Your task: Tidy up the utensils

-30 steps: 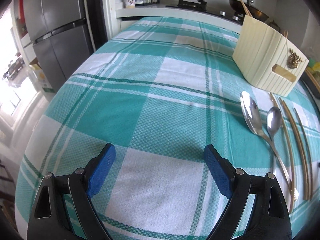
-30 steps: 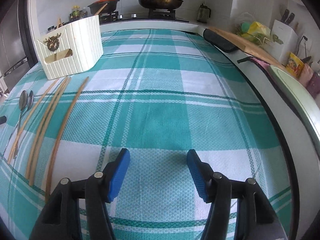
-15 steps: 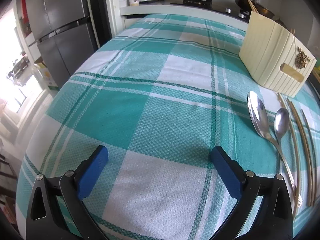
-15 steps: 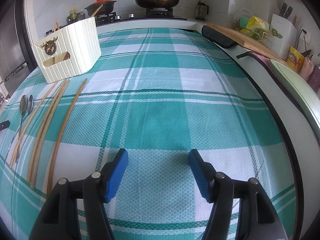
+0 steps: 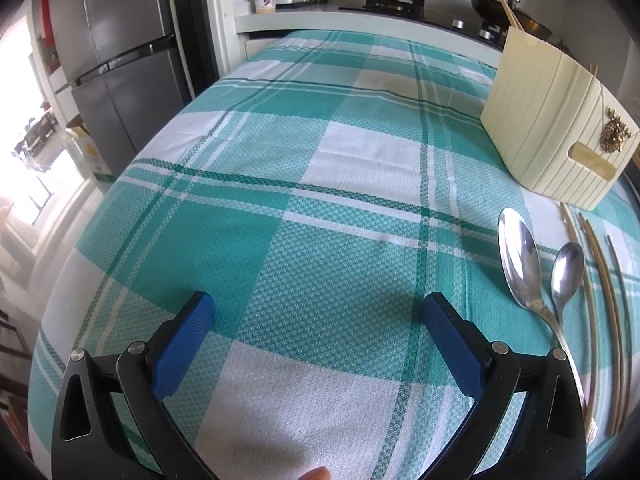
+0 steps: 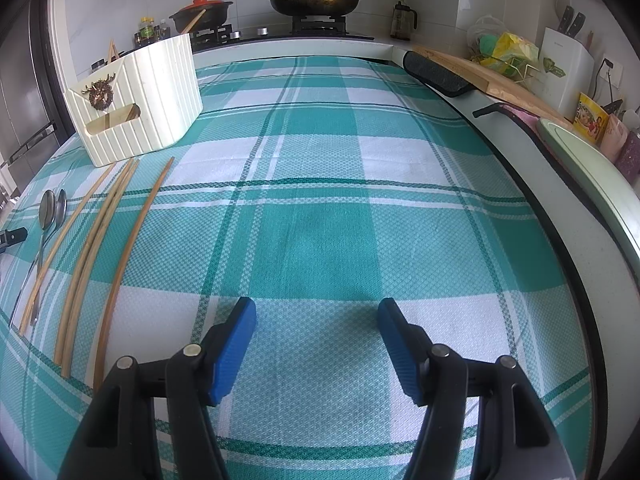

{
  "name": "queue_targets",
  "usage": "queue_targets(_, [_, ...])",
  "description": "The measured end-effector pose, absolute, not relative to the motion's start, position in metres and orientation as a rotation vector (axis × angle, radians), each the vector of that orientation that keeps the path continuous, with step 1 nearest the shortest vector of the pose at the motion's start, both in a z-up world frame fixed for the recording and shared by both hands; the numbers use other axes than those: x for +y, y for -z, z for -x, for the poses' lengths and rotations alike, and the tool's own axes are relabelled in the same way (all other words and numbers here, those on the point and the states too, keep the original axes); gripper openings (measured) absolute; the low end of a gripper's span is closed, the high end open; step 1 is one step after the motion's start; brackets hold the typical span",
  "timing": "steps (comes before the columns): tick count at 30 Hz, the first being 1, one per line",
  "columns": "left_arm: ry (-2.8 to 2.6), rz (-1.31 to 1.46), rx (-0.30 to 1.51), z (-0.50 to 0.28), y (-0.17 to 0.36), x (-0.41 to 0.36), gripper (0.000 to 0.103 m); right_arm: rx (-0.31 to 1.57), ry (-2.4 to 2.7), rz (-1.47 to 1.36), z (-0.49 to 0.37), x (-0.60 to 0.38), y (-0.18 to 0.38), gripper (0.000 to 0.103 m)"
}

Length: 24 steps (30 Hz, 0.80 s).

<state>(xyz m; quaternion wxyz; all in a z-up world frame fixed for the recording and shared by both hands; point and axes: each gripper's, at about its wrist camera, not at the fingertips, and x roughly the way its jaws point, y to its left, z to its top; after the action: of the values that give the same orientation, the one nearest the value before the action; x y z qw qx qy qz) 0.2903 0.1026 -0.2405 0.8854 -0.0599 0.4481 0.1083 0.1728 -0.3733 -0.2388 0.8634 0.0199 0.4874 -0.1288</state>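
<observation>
The left gripper (image 5: 320, 320) hangs over the checked cloth (image 5: 280, 208) with its blue pads spread as wide as they go and nothing between them. Only its view shows the grey fridge (image 5: 116, 60) at about ten o'clock, and a fingertip (image 5: 316, 473) at the bottom edge. At three o'clock from it lie two metal spoons: the large spoon (image 5: 520, 260) and, just beside it, the small spoon (image 5: 566, 272), bowls pointing away. Right of them lie the wooden chopsticks (image 5: 600, 300), and at two o'clock stands the cream ribbed holder (image 5: 548, 128) with chopsticks already sticking out of it.

The right gripper (image 6: 316, 332) is parted at a middling width, also empty. From its view the holder (image 6: 160, 96) is at eleven o'clock and the loose chopsticks (image 6: 100, 248) and spoons (image 6: 50, 208) at nine to ten o'clock. Only this view shows the frying pan (image 6: 316, 0) on the stove at twelve o'clock, and the wooden board (image 6: 492, 76) and knife block (image 6: 564, 68) at two o'clock.
</observation>
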Motion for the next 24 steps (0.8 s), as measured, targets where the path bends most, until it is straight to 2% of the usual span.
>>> queue_targets(24, [-0.227, 0.125, 0.931, -0.2912, 0.2408, 0.1032, 0.103, 1.022, 0.27, -0.041, -0.1724, -0.3746, 0.239, 0.065])
